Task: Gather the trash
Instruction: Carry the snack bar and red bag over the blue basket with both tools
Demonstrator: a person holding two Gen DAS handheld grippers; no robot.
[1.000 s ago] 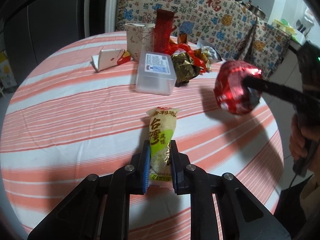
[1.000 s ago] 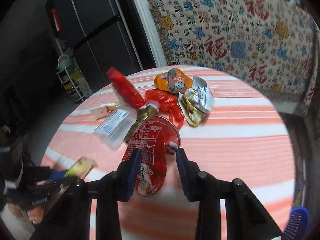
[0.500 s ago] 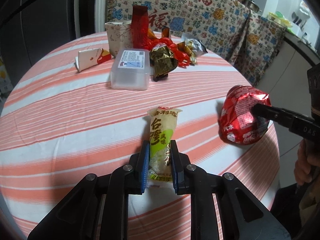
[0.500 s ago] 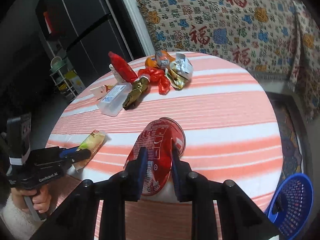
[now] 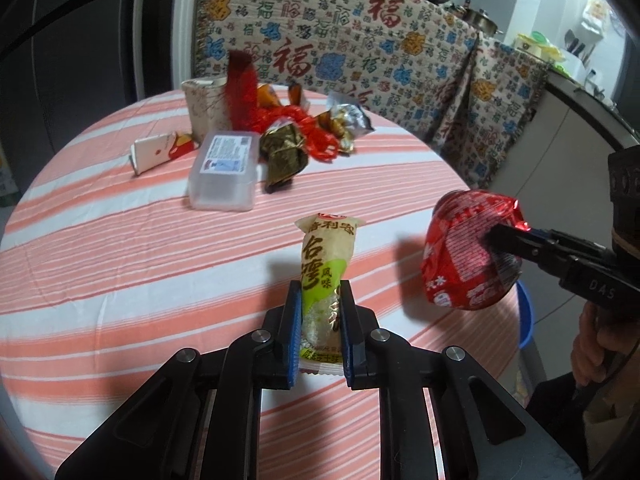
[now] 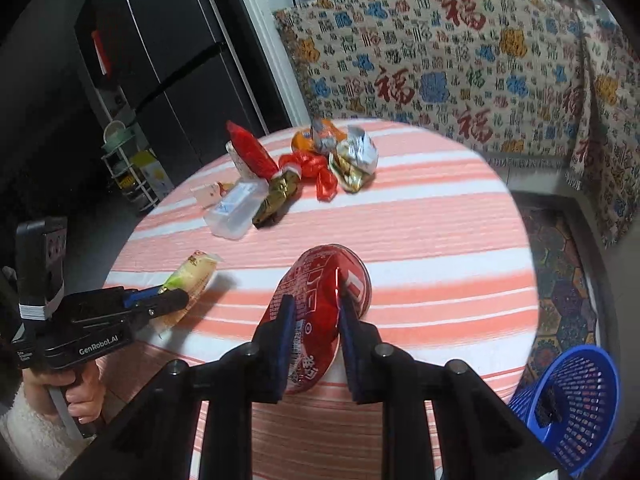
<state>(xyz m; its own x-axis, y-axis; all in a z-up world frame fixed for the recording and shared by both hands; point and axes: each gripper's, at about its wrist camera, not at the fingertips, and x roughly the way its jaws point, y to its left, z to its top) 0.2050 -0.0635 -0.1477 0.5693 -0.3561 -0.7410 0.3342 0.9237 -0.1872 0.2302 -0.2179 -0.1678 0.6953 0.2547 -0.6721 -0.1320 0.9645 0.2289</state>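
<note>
progress: early | left tool clenched on green-yellow snack wrapper, lifted over striped round surface | right tool clenched on crushed red foil bag | we still see wrapper pile left; blue mesh basket on the floor

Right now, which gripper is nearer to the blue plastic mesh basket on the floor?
Right. The right gripper, holding the red crushed cup, is at the table edge just above the basket; the left gripper is across the table.

Orange-and-white striped tablecloth, green-and-cream snack packet, shiny red wrapper, blue basket.
</note>
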